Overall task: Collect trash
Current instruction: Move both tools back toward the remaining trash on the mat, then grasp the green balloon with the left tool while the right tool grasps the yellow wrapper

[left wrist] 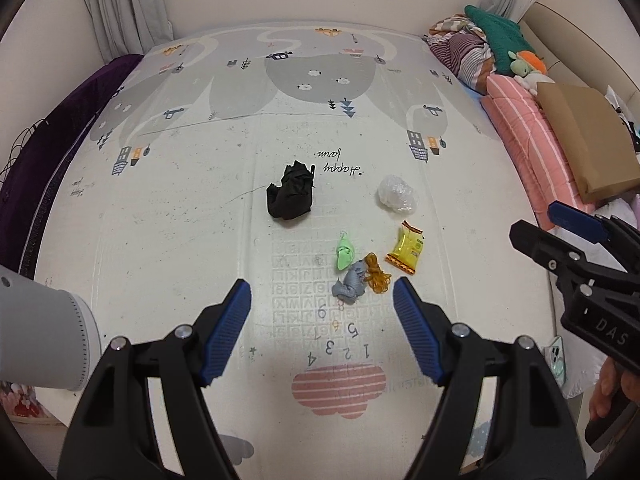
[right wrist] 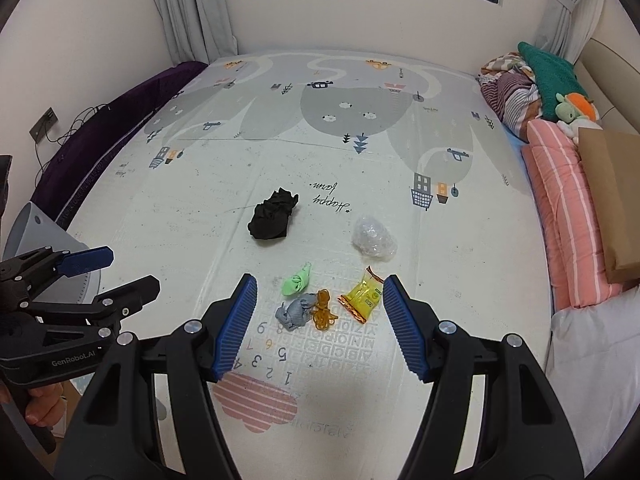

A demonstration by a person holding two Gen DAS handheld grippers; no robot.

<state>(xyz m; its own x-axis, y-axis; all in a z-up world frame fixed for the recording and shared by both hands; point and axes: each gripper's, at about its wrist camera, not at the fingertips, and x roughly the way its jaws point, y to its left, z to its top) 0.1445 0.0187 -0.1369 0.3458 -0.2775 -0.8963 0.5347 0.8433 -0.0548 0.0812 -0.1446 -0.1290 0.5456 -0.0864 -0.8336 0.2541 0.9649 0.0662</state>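
Trash lies on the play mat [left wrist: 168,208]: a crumpled black bag [left wrist: 291,192] [right wrist: 273,216], a clear plastic wad [left wrist: 397,193] [right wrist: 374,237], a yellow snack wrapper [left wrist: 406,247] [right wrist: 363,294], a green scrap [left wrist: 345,253] [right wrist: 297,281], a grey scrap [left wrist: 351,282] [right wrist: 295,312] and tangled orange bands [left wrist: 376,273] [right wrist: 323,310]. My left gripper [left wrist: 322,294] is open and empty, above the mat just short of the grey scrap; it also shows at the left of the right wrist view [right wrist: 124,270]. My right gripper [right wrist: 319,290] is open and empty over the small scraps; it shows at the right of the left wrist view [left wrist: 532,222].
A grey cylindrical bin [left wrist: 44,332] [right wrist: 44,240] stands at the mat's left near corner. Pink striped bedding [left wrist: 532,148] [right wrist: 560,204], a cardboard box [left wrist: 588,136] and piled clothes [left wrist: 472,48] line the right side. A purple cloth [left wrist: 60,120] runs along the left wall.
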